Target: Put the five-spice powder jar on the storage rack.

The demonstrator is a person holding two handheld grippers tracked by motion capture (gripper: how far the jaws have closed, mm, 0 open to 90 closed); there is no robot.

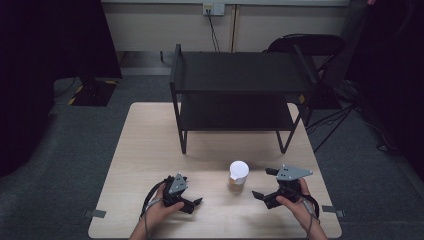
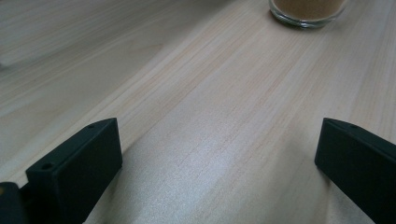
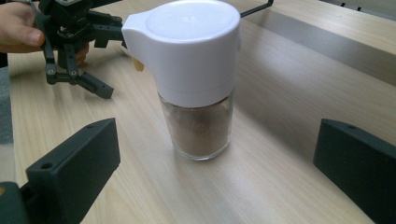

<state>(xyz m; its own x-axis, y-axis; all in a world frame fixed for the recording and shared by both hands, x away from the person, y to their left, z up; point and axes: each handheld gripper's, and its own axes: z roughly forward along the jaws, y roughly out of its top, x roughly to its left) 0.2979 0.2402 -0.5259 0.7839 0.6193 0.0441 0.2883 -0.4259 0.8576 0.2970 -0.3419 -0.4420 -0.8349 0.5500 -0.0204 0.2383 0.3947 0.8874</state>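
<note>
White-lidded jar (image 1: 238,177) stands between both spread hand-held grippers.

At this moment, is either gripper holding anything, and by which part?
Nothing is held. The left gripper and right gripper are both open, and the jar stands free on the table between them.

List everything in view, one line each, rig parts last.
Glass jar with white plastic spout lid, brown powder inside: 1, upright on the table between the grippers.
Light wooden table: 1, centre.
Black two-tier metal shelf rack: 1, on the table's far half.
Black folding chair: 1, behind the rack, right.
Wall socket with black cable: 1, white, back wall.
Grey tape tabs: 2, at the table's near corners.
Left gripper: black, open, empty, left of the jar.
Right gripper: black, open, empty, right of the jar.
Hands: 2, holding the grippers.
</note>
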